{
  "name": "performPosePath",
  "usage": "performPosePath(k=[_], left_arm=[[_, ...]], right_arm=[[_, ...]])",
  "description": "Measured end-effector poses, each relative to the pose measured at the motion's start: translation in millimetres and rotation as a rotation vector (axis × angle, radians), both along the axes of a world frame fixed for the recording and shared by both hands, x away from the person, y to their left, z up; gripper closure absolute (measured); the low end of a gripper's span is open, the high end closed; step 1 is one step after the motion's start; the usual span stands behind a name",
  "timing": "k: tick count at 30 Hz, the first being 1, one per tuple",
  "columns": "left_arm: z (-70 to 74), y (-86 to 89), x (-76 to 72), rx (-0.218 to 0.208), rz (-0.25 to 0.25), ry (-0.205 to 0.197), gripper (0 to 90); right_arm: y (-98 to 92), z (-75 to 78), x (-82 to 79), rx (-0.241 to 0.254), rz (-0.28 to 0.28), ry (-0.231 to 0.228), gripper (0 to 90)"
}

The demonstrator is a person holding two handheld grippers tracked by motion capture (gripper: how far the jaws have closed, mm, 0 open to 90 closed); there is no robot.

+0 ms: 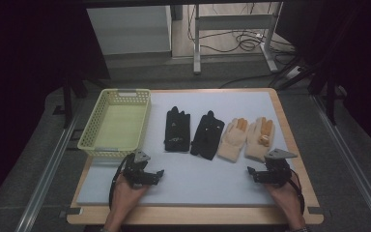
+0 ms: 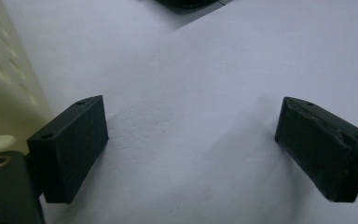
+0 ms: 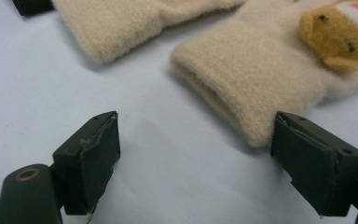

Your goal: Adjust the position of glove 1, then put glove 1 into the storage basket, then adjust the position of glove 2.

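Observation:
Four gloves lie in a row on the pale blue mat (image 1: 198, 179): two black gloves (image 1: 177, 129) (image 1: 207, 135) and two cream gloves (image 1: 233, 139) (image 1: 260, 138) with orange fingertips. My left gripper (image 1: 158, 175) rests on the mat near the front left, below the basket, jaws open over bare mat (image 2: 191, 140). At the front right my right gripper (image 1: 251, 174) is open too, just short of the cuff of the right cream glove (image 3: 256, 79), with nothing between its jaws. The other cream glove's cuff (image 3: 121, 23) lies farther up in the right gripper view.
A yellow-green mesh basket (image 1: 115, 123) stands empty at the back left of the mat; its wall (image 2: 0, 84) is close to my left jaw. The mat sits on a wooden table (image 1: 193, 215). Cables and a metal stand lie on the floor beyond.

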State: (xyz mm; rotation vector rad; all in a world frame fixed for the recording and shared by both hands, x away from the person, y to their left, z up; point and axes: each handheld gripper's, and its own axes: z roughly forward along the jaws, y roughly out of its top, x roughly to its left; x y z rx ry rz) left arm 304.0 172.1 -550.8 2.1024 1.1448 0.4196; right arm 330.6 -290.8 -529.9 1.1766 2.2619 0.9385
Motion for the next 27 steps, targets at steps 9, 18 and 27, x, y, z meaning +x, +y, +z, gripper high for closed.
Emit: performPosePath(k=[9,18,27], left_arm=[[-0.2,0.1,-0.2,-0.002,0.001,-0.002,9.6],[-0.3,0.1,-0.2,-0.002,0.001,-0.001,9.6],[-0.3,0.2,-0.2,-0.002,0.001,-0.002,9.6]], right_arm=[[0.7,-0.2,0.1,-0.002,0.002,0.005,13.0],[0.8,-0.1,-0.5,-0.003,0.0,0.002,13.1],[1.1,0.2,-1.2,-0.007,0.002,-0.004,13.6]])
